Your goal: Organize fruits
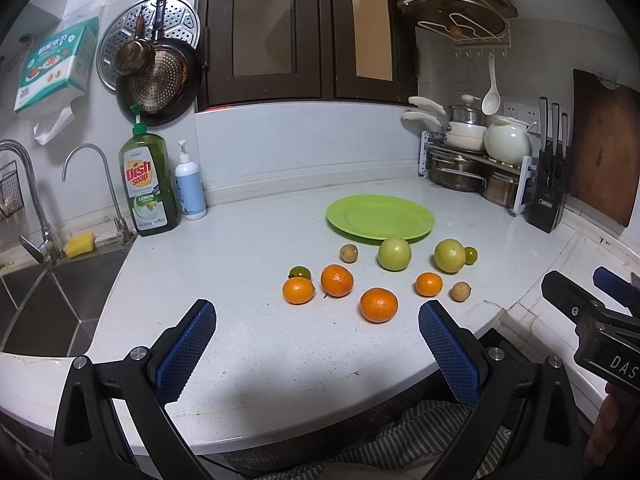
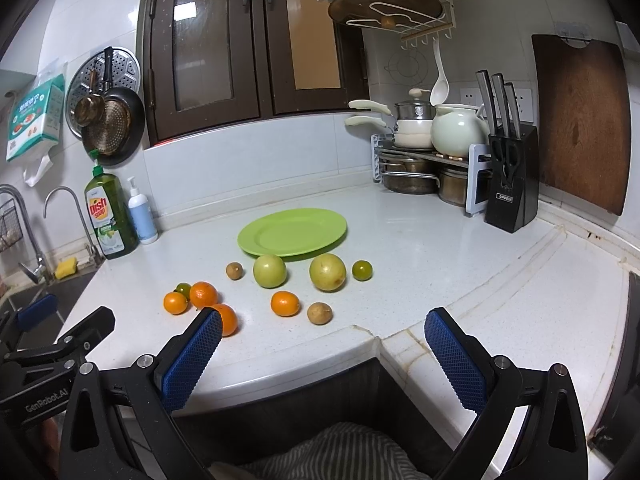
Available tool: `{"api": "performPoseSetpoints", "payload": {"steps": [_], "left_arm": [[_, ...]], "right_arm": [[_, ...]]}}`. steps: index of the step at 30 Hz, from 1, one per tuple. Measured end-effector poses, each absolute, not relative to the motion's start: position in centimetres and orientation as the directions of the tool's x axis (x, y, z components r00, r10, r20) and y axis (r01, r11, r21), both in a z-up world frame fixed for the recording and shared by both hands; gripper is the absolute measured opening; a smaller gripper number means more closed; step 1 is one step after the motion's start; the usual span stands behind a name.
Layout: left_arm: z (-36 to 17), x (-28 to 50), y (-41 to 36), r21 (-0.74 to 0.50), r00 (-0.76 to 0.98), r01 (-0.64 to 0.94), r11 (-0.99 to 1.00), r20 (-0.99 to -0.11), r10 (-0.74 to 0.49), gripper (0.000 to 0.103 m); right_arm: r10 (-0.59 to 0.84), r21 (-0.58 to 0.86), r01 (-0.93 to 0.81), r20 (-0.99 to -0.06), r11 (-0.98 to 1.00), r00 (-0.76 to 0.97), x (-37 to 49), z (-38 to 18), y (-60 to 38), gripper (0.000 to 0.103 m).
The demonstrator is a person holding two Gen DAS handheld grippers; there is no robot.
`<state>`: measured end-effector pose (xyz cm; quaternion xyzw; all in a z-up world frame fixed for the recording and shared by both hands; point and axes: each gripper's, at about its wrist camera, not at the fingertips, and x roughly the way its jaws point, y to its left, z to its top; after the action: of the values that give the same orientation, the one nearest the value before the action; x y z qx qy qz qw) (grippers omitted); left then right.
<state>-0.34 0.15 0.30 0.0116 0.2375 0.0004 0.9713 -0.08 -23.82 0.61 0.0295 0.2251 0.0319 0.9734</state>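
Both tools empty, jaws apart: left tool [image 1: 316,334] sits nearer the fruit, the closest orange [image 1: 378,305] just above frame centre between its pads, green plate [image 1: 380,217] beyond; right tool [image 2: 323,338] is offset.

Glossy plastic green plate [image 1: 380,216]; speckled stone desk [image 1: 248,264], smooth; wood cutting board [image 2: 580,120] far right, matt; fingers [image 1: 192,344] w/ textured blue rubber.
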Motion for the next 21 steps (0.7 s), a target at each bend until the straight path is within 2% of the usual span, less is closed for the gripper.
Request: {"api": "performPoseSetpoints", "payload": {"steps": [21], "left_arm": [[0.19, -0.31, -0.17, 0.029, 0.885, 0.026, 0.999, -0.465, -0.009, 0.103]], "right_arm": [[0.081, 0.081, -0.050, -0.437, 0.995, 0.896, -0.11, 0.57, -23.82, 0.102]]}}
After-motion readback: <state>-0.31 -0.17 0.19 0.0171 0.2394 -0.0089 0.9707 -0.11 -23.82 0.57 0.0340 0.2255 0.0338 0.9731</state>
